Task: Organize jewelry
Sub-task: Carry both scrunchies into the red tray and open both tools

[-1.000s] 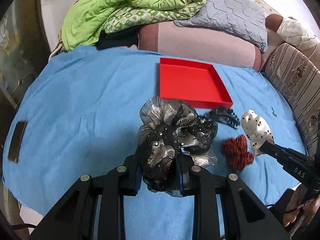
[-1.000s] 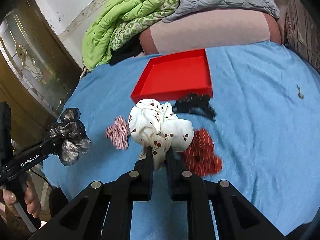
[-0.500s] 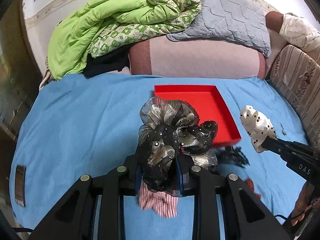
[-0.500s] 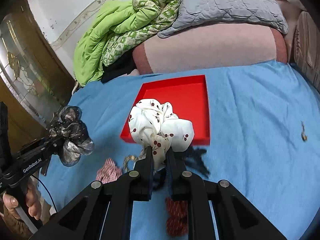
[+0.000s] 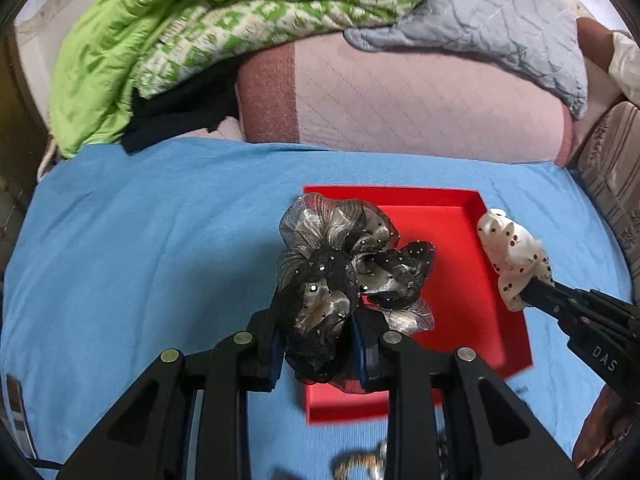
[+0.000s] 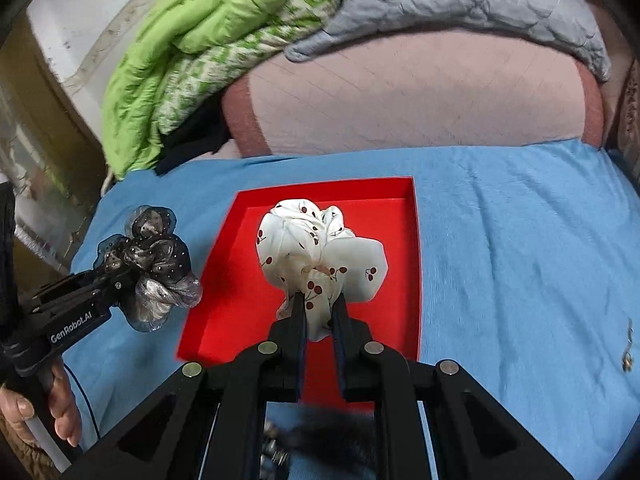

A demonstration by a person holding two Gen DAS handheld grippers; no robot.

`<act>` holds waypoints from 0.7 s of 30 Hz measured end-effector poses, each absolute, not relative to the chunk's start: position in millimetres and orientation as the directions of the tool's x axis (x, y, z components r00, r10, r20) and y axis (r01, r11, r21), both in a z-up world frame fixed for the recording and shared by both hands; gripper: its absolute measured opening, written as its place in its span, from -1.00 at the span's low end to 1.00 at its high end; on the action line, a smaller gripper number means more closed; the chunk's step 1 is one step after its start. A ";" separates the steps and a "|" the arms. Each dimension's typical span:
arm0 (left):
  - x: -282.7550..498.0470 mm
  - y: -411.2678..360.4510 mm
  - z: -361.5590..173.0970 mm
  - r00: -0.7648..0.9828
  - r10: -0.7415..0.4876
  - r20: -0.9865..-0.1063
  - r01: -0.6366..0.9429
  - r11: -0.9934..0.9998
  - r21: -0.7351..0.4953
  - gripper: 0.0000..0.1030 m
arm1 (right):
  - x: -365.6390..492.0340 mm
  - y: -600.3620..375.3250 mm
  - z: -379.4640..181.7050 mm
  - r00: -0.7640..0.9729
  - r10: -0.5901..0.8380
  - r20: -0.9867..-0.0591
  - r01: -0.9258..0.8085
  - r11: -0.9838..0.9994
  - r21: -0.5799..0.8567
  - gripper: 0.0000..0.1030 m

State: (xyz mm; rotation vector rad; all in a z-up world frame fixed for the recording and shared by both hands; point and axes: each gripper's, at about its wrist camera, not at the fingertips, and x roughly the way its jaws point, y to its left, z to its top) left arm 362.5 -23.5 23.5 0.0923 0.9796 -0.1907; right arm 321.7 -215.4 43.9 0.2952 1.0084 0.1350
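My left gripper [image 5: 318, 342] is shut on a black and silver organza hair bow [image 5: 340, 268] and holds it above the near left part of the red tray [image 5: 472, 312]. My right gripper [image 6: 319, 312] is shut on a white cherry-print scrunchie [image 6: 320, 248], held over the middle of the red tray [image 6: 224, 292]. The right gripper with its scrunchie [image 5: 514, 260] shows at the tray's right edge in the left wrist view. The left gripper with its bow [image 6: 154, 264] shows just left of the tray in the right wrist view.
The tray lies on a blue cloth [image 5: 140, 248]. A pink bolster [image 5: 400, 108], green quilts [image 5: 160, 28] and a grey cushion [image 5: 488, 20] are piled behind it. A small metal piece [image 5: 360, 460] and a dark hair clip [image 6: 328, 436] lie near the front edge.
Both grippers moved forward with their loads, from over the loose items on the cloth to over the red tray. The red and striped scrunchies dropped out of view.
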 end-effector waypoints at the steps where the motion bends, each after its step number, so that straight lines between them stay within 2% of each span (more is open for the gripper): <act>1: 369.9 -27.1 18.2 0.535 -0.117 -0.837 0.205 0.979 -0.006 -0.49 | 331.8 -216.9 38.0 0.520 0.245 -0.818 0.032 0.952 0.305 -0.76; 14: 442.0 -59.8 -39.7 0.482 -0.080 -0.873 0.199 0.980 0.019 -0.41 | 408.1 -232.2 -28.3 0.440 0.233 -0.867 0.135 0.938 0.320 -0.75; 17: 445.7 -59.8 -43.2 0.486 -0.075 -0.871 0.193 0.981 0.023 -0.24 | 414.1 -232.4 -36.7 0.435 0.232 -0.870 0.137 0.938 0.319 -0.71; 20: 448.7 -55.2 -45.3 0.469 -0.110 -0.876 0.192 0.981 -0.020 -0.17 | 416.1 -234.5 -40.0 0.441 0.231 -0.867 0.144 0.935 0.323 -0.66; 21: 448.3 -54.3 -45.2 0.468 -0.116 -0.876 0.190 0.981 -0.028 -0.17 | 416.4 -235.5 -40.4 0.443 0.234 -0.865 0.148 0.933 0.328 -0.54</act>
